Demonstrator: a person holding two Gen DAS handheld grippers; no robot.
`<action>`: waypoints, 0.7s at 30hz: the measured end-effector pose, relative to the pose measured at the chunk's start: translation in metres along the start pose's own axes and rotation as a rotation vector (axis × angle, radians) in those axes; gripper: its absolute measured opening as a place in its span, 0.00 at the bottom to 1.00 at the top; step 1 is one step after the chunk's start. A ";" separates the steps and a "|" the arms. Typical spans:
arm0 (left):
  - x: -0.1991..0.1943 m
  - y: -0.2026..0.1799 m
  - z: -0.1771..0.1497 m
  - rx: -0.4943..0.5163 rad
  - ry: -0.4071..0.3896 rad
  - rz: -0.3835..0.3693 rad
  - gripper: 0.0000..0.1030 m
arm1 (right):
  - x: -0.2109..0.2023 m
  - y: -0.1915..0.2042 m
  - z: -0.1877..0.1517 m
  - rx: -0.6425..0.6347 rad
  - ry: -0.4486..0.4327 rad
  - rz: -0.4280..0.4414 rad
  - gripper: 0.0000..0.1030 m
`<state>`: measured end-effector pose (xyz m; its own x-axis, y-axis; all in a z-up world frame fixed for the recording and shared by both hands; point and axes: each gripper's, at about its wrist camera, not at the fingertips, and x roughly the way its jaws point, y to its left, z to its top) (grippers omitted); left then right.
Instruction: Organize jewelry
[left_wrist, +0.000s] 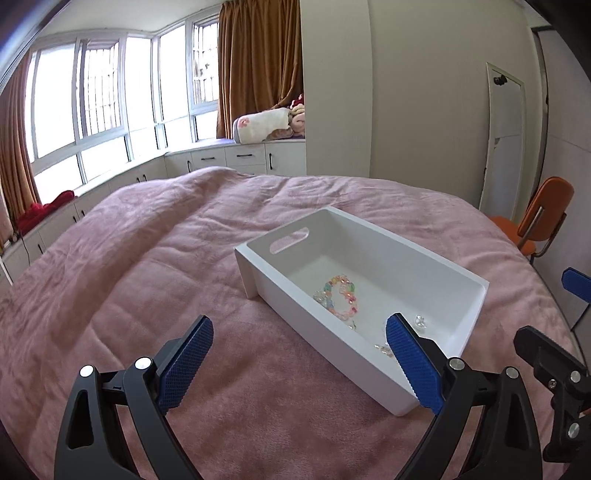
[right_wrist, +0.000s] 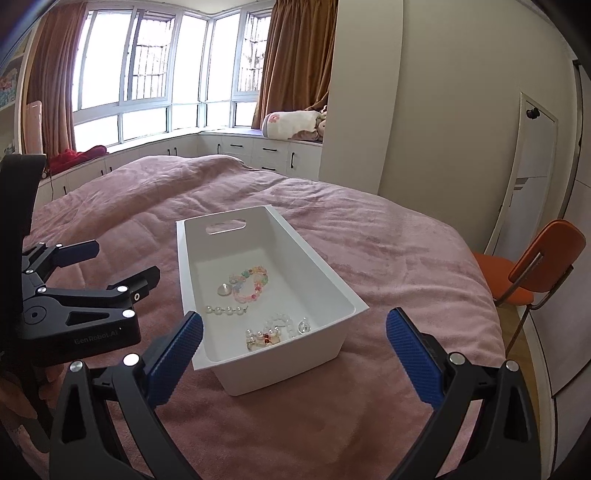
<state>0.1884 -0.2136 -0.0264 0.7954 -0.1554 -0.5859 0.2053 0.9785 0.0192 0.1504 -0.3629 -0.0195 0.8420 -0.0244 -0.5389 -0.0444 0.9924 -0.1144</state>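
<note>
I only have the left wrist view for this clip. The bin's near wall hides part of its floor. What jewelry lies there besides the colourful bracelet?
Observer: The right wrist view shows a short pearl strand on the floor of the white bin, near its left wall.
Operator: Is the colourful bracelet lying alone?
Observer: No, a small round disc lies right beside the colourful bracelet.
Operator: Is the right tool holding anything?
Observer: No, the right tool is open and empty, pointed at the bin's near end.
</note>
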 end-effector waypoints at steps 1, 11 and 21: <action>0.001 0.000 -0.002 -0.005 0.004 -0.002 0.93 | 0.000 0.002 -0.001 -0.008 -0.004 0.001 0.95; -0.002 -0.003 -0.002 0.006 -0.009 -0.005 0.93 | 0.004 0.017 -0.006 -0.048 0.011 0.009 0.95; -0.006 -0.005 0.005 -0.006 -0.024 -0.014 0.93 | 0.004 0.016 -0.005 -0.038 0.004 0.001 0.95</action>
<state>0.1852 -0.2183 -0.0188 0.8058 -0.1718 -0.5667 0.2129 0.9770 0.0065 0.1503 -0.3476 -0.0270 0.8401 -0.0238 -0.5419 -0.0659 0.9872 -0.1454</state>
